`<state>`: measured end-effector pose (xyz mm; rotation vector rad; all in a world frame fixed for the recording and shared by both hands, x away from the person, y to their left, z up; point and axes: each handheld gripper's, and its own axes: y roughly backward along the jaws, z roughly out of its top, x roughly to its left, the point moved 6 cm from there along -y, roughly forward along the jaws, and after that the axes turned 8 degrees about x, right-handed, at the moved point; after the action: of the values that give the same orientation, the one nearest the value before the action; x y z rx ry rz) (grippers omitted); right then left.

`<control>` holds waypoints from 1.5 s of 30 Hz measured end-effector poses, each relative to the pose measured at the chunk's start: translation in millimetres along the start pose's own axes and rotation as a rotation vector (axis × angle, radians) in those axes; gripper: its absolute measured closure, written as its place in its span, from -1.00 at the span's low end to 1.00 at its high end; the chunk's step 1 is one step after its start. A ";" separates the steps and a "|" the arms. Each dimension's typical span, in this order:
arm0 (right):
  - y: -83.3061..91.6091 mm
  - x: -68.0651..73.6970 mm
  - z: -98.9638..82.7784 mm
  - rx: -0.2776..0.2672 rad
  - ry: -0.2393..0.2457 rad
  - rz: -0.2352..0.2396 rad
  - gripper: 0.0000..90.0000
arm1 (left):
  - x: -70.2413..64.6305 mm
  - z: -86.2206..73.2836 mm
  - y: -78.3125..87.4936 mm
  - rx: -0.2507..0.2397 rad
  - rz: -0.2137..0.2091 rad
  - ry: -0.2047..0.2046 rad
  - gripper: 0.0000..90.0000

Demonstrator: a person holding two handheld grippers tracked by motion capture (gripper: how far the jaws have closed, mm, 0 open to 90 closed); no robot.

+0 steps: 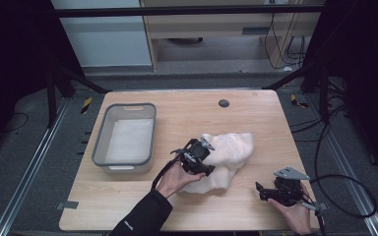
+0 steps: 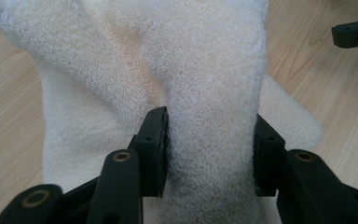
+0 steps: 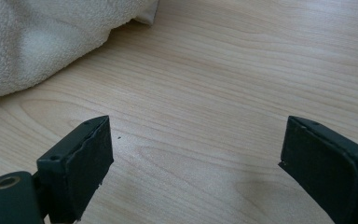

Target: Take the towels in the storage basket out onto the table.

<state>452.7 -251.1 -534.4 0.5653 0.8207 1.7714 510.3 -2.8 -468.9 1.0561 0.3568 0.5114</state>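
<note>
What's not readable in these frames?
- Towel near side, high view: hidden under the left gripper and hand.
- Towel fold between the left jaws, left gripper view: whether the pads press it is unclear.
- Bin near inner wall, high view: hidden by its rim.
- Towel, right gripper view: cut by the frame edge.

The left tongs [image 1: 207,158] hang near the table's middle with jaws partly apart around a fold, while the right tongs [image 1: 259,191] rest wide open by the near right corner.
</note>
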 end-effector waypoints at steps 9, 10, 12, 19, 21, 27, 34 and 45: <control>-0.9 -0.5 -0.2 -0.001 0.007 -0.007 -0.81 | -2.0 -5.3 0.6 -0.039 -0.008 0.001 -0.09; -1.0 -0.6 -0.2 -0.001 0.007 -0.007 -0.81 | -1.9 -5.9 1.8 -0.045 -0.004 -0.001 -0.13; -1.0 -0.8 -0.3 -0.001 0.008 -0.008 -0.81 | -1.8 -7.1 5.2 -0.062 0.000 0.002 -0.20; -1.0 -0.5 -0.7 0.004 -0.001 -0.007 -0.81 | 2.1 -14.7 22.7 -0.114 0.002 0.007 -0.36; -1.1 -0.8 -0.8 0.003 -0.001 -0.007 -0.81 | 3.4 -17.6 27.7 -0.132 0.002 0.012 -0.39; -1.2 -0.6 -1.0 0.004 -0.002 -0.007 -0.82 | 7.7 -28.4 40.3 -0.177 0.024 0.013 -0.46; -1.4 -1.6 -1.6 0.007 -0.004 -0.008 -0.82 | 17.7 -48.4 54.3 -0.239 0.048 0.051 -0.51; -2.4 -1.5 -3.3 0.016 -0.008 -0.011 -0.83 | 31.4 -80.5 66.9 -0.307 0.092 0.101 -0.53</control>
<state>452.3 -252.9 -538.4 0.5770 0.8314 1.7527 480.0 99.8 -446.8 0.7535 0.3081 0.6811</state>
